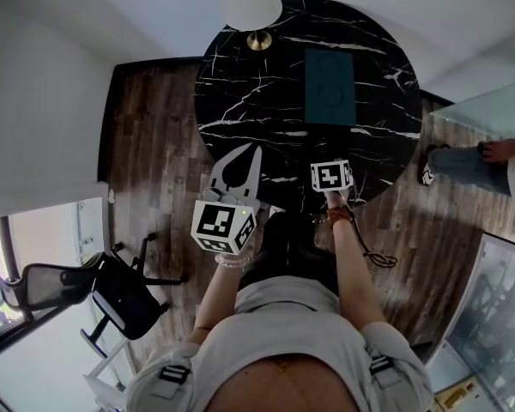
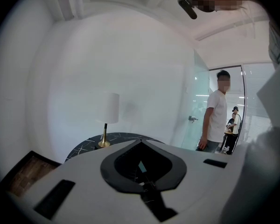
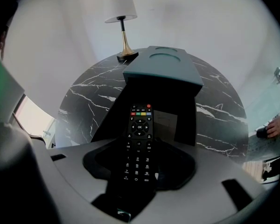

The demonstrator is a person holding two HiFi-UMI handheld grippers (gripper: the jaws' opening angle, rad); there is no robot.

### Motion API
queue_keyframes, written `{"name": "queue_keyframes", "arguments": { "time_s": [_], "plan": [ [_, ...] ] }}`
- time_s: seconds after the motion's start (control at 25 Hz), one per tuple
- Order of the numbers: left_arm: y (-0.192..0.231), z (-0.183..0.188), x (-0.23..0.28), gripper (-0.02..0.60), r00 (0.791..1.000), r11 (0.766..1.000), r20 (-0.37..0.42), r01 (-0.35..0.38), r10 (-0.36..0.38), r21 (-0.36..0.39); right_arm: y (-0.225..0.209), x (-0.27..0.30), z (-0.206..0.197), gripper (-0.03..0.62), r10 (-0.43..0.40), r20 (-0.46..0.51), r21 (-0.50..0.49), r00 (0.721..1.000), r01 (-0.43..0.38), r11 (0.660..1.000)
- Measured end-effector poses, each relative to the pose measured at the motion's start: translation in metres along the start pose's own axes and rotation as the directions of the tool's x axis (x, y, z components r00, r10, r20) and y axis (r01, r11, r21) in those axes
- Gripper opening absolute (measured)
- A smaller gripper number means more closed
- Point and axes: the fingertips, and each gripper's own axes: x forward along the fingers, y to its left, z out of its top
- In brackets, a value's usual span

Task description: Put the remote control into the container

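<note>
Remote control point(image 3: 139, 125) rests in my right claw point(image 3: 141, 146), clenched on its long sides, keypad up, its coloured top buttons pointing toward 12 o'clock. It sits above the near edge of the round black marble counter point(image 3: 84, 97). The teal container point(image 3: 163, 71) stands on that counter directly ahead at 12 o'clock, close to the remote's far end, with two round recesses in its top. I cannot tell whether the two touch.

From the head view, the right claw point(image 1: 330, 177) sits at the counter's 6 o'clock rim point(image 1: 240, 84), its marker cube facing up. The container point(image 1: 330, 86) lies at 12 o'clock from it, near the middle of the marble and well apart. The remote is hidden under the cube in this view.

My left claw point(image 1: 254, 151) is at 9 o'clock from the right one, over the counter's near left edge. In the left gripper view, the left claw point(image 2: 141, 141) is clenched on nothing, its tips meeting, with only marble showing through the gap behind them.

A white-shaded lamp point(image 1: 251, 3) on a brass stem stands at the counter's 11 o'clock edge. A person in a white shirt point(image 2: 217, 111) stands by a glass door at 3 o'clock. A black chair point(image 1: 112, 290) sits on the wooden floor point(image 1: 154, 127) at 8 o'clock.
</note>
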Motion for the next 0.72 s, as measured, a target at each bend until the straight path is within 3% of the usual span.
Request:
{"name": "queue_keyframes", "arguments": {
  "time_s": [0.6, 0.72],
  "plan": [
    [-0.009, -0.002, 0.004, 0.006, 1.0, 1.0, -0.01, 0.014, -0.014, 0.01, -0.007, -0.016, 0.007, 0.204, -0.013, 0.059, 0.012, 0.998, 0.012, 1.0],
    [-0.012, -0.003, 0.006, 0.006, 1.0, 1.0, -0.014, 0.018, -0.018, 0.01, -0.013, -0.023, 0.014, 0.204, -0.016, 0.112, 0.014, 0.994, 0.015, 1.0]
  ]
}}
